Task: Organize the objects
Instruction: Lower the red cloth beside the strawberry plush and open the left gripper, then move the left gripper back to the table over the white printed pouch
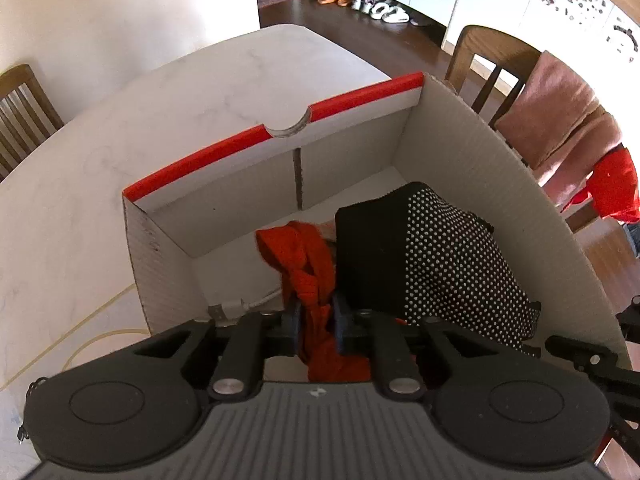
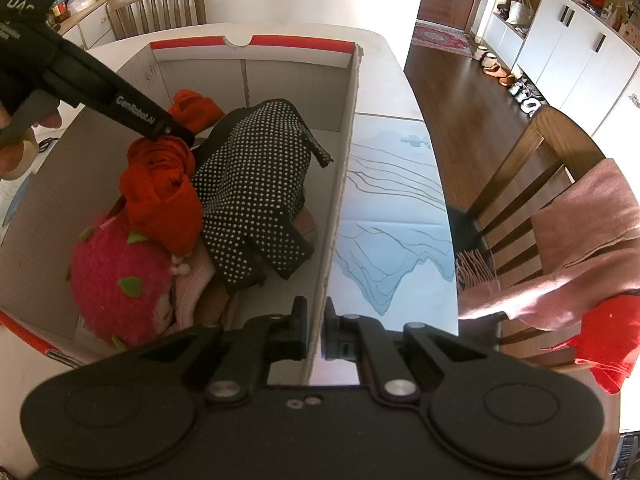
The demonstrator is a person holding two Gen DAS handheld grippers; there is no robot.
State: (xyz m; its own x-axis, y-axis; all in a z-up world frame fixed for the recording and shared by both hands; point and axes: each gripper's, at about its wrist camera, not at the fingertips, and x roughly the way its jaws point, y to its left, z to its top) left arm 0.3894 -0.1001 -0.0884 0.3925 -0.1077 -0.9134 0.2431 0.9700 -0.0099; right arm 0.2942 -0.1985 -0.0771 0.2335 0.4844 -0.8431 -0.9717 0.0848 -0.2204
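- The white marble-look table [image 1: 224, 80] fills the scene, with wooden chairs [image 1: 490, 60] around it; one chair at the right has a pink cloth [image 2: 580, 240] draped over its back and a red cloth [image 2: 612, 340] hanging below that.
- On the table sits the big white cardboard box [image 1: 360, 148] with a red rim, open on top, and that is where the things are landing.
- A printed sheet with blue mountain lines [image 2: 392, 216] lies flat on the table, just beside the box's right wall.
- Inside the box, the black dotted garment [image 2: 256, 184] bulks up against the right wall.
- Near the front-left corner of the box lies a pink plush strawberry [image 2: 120, 276], with something pale pink tucked beside it.
- The orange knit cloth [image 1: 304, 264] is in the box, between the strawberry and the dotted garment, touching both.
- The left gripper [image 1: 316, 320] reaches down into the box with the orange cloth between its blue pads; the pads sit right against the fabric, so it reads as grasping the cloth, though loosely.
- The right gripper [image 2: 317, 320] is clenched on the box's right wall, one finger inside, one outside.
- A white cable [image 1: 248, 304] with a plug lies on the box floor by the left fingers.
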